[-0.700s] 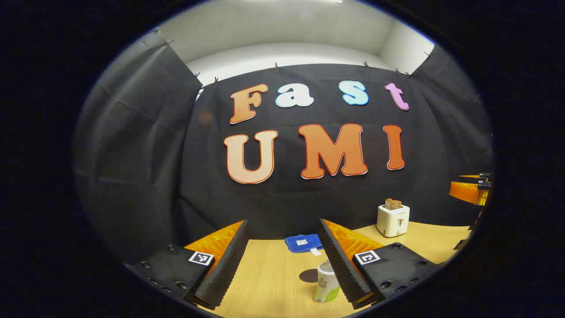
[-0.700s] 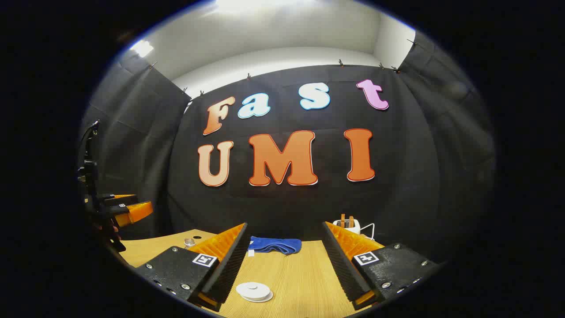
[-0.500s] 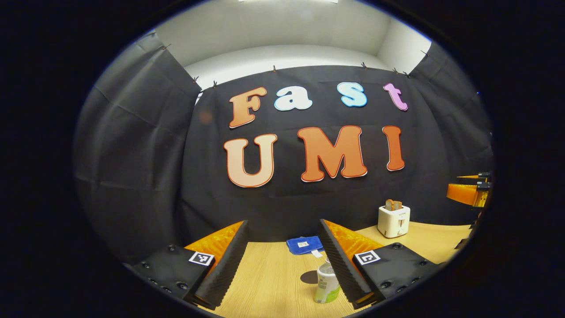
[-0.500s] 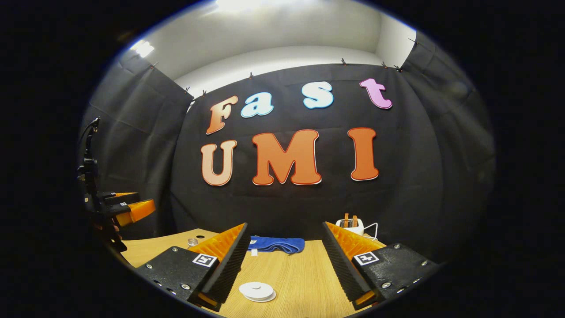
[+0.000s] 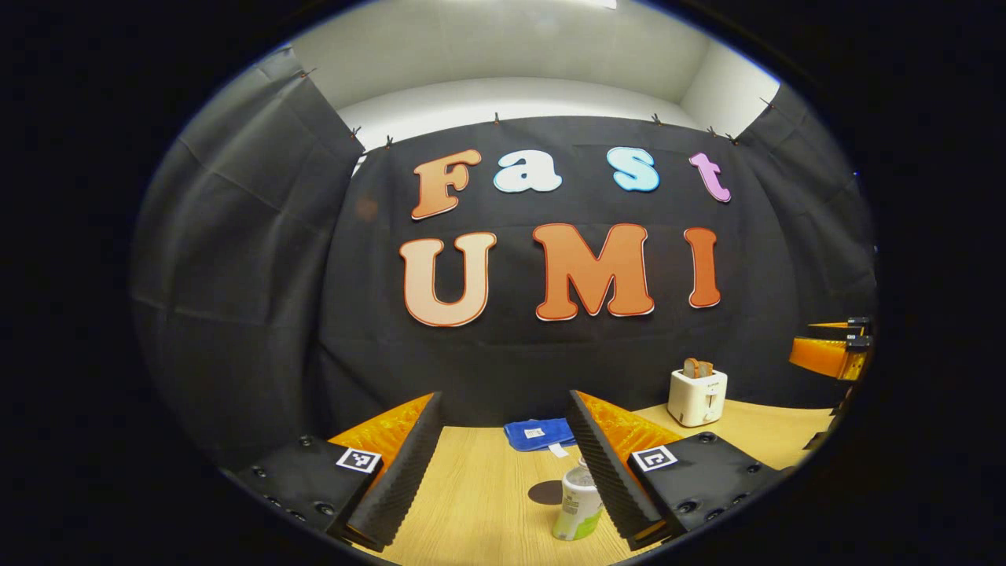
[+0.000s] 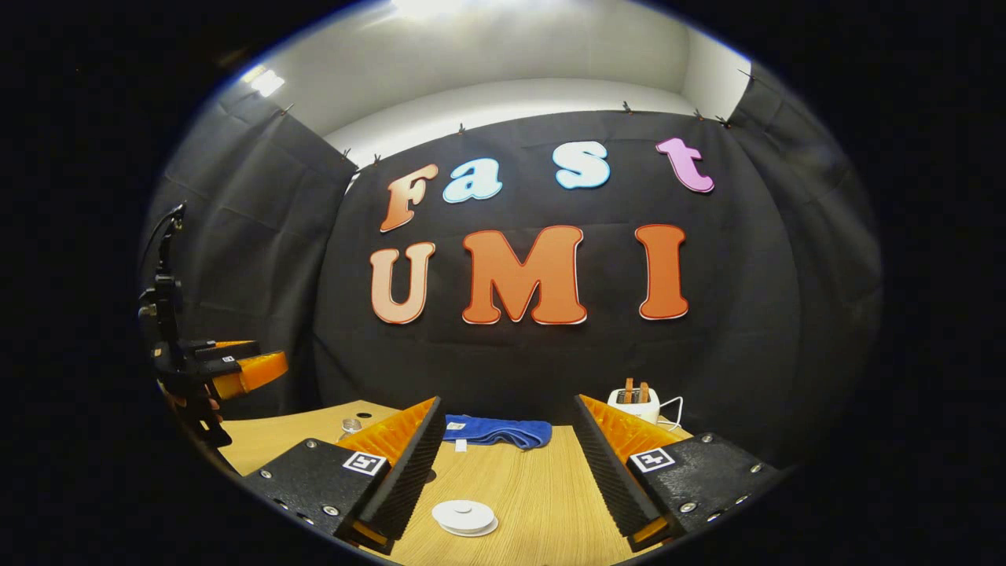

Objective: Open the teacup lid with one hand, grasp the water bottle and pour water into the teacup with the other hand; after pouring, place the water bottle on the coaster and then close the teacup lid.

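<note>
In the left gripper view, the left tool (image 5: 503,472) hangs above the wooden surface (image 5: 479,503) with its ribbed fingers (image 5: 401,472) spread wide and nothing between them. The water bottle (image 5: 578,503) stands upright on the surface just beside the inner face of the right-hand finger, which hides part of it; whether they touch cannot be told. The bottle is a short clear plastic cylinder with a pale label wrapped round it, white above and green below. A dark round coaster (image 5: 545,493) lies flat just behind the bottle. Farther back a folded blue cloth (image 5: 538,434) with a small white tag rests near the wall. A white toaster (image 5: 697,397) with slices of bread in its slots stands off to the right. The right tool (image 5: 833,354) shows at the far right edge, raised above the surface.

In the right gripper view, the right tool (image 6: 507,472) is likewise spread wide and empty above the light, fine-grained wood. The white teacup lid (image 6: 464,516), a flat round disc with a small knob in its middle, lies between the fingers, nearer the left-hand one. The blue cloth (image 6: 495,431) lies bunched behind it. The toaster (image 6: 637,402) stands at the back right with its cord trailing. The left tool (image 6: 244,369) is at the left edge, held by a hand (image 6: 189,401).
</note>
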The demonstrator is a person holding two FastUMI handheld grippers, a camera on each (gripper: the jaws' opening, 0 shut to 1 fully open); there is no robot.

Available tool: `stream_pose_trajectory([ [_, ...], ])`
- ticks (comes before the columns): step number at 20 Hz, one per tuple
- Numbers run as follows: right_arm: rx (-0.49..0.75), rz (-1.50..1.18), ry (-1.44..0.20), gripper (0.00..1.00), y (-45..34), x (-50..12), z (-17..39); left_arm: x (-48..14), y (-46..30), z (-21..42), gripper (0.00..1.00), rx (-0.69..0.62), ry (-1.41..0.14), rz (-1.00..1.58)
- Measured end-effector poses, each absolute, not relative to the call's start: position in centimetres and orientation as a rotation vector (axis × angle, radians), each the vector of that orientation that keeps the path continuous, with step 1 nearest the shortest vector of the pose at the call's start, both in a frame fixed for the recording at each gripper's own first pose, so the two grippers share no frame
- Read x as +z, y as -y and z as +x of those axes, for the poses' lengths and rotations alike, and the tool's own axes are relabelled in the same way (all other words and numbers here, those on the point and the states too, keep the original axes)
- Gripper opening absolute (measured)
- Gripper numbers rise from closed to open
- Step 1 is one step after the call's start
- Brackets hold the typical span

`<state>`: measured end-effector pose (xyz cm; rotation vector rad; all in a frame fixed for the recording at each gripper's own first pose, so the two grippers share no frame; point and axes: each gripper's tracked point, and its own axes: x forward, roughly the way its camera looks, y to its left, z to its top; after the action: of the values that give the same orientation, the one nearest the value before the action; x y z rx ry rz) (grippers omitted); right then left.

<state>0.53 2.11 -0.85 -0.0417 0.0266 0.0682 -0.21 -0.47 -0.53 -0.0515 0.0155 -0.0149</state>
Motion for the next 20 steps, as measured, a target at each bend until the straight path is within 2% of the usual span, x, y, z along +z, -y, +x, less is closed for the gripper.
stream_pose_trajectory([
  [1,0.076,-0.053,-0.028,0.96,-2.5,-1.0,0.6,-0.7,0.6,-0.2,0.97,-0.022,-0.022,-0.056],
  [2,0.085,-0.061,-0.034,0.97,-2.8,-1.3,0.7,-0.7,0.7,-0.3,1.0,-0.026,-0.025,-0.063],
  [3,0.092,-0.067,-0.044,0.97,-3.2,-1.8,0.8,-0.7,0.8,-0.3,0.97,-0.031,-0.028,-0.068],
  [4,0.1,-0.071,-0.055,0.97,-3.5,-2.3,0.9,-0.8,0.8,-0.3,1.0,-0.035,-0.028,-0.073],
  [8,0.164,-0.058,-0.112,0.97,-5.5,-5.1,1.2,-1.5,1.8,0.1,0.97,-0.066,-0.032,-0.088],
  [10,0.208,-0.022,-0.139,0.97,-6.8,-6.3,1.2,-1.8,2.9,0.2,1.0,-0.105,-0.033,-0.114],
  [11,0.224,-0.014,-0.151,0.97,-7.2,-7.0,1.3,-2.1,3.3,0.2,0.97,-0.115,-0.035,-0.122],
  [13,0.238,-0.036,-0.173,0.97,-7.6,-8.7,1.5,-2.7,3.5,0.3,1.0,-0.123,-0.039,-0.117],
  [17,0.235,-0.066,-0.241,0.97,-8.3,-13.1,2.5,-3.9,4.0,0.6,0.97,-0.12,-0.054,-0.084],
  [18,0.242,-0.052,-0.268,0.97,-8.7,-14.4,2.6,-4.2,4.2,0.7,1.0,-0.121,-0.056,-0.076],
  [20,0.249,-0.039,-0.324,0.97,-9.0,-16.8,3.0,-4.7,4.3,0.7,0.97,-0.12,-0.062,-0.061],
])
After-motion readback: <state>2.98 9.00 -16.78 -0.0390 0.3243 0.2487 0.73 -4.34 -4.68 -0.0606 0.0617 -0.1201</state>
